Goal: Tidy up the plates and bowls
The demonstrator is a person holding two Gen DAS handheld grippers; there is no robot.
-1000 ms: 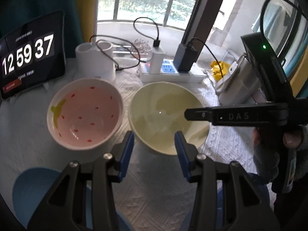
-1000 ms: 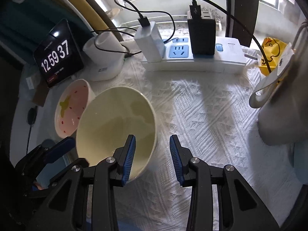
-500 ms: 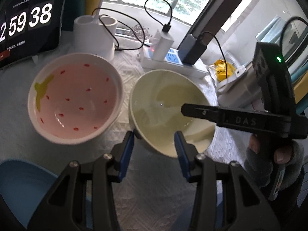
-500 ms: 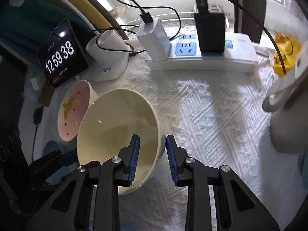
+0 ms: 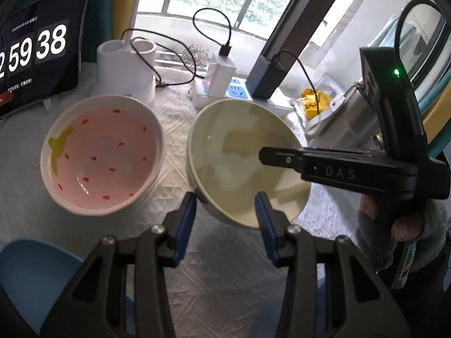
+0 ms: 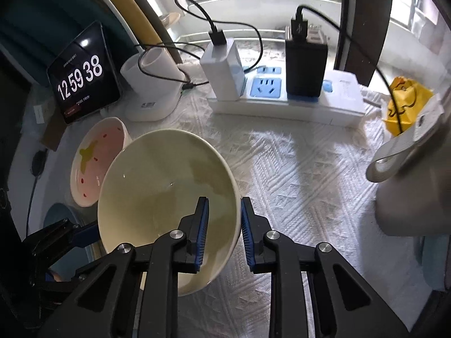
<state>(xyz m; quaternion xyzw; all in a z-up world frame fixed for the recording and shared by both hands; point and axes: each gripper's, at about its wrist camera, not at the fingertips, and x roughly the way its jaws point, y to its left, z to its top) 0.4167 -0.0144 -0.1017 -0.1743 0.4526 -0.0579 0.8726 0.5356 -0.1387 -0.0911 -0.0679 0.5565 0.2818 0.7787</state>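
Two bowls on white cloth: pink bowl flat, cream bowl just beside it, tilted. Our right gripper, jaws just closing, pinches cream rim; seems seated. Glazed, stiff, slippery, breakable: we grip rim only. Left gripper half-open, empty

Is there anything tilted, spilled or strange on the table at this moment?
The cream bowl is tilted, its near side raised. The right gripper, whose jaws have just been closing, pinches its rim. The pink bowl beside it sits flat. Nothing looks spilled or broken.
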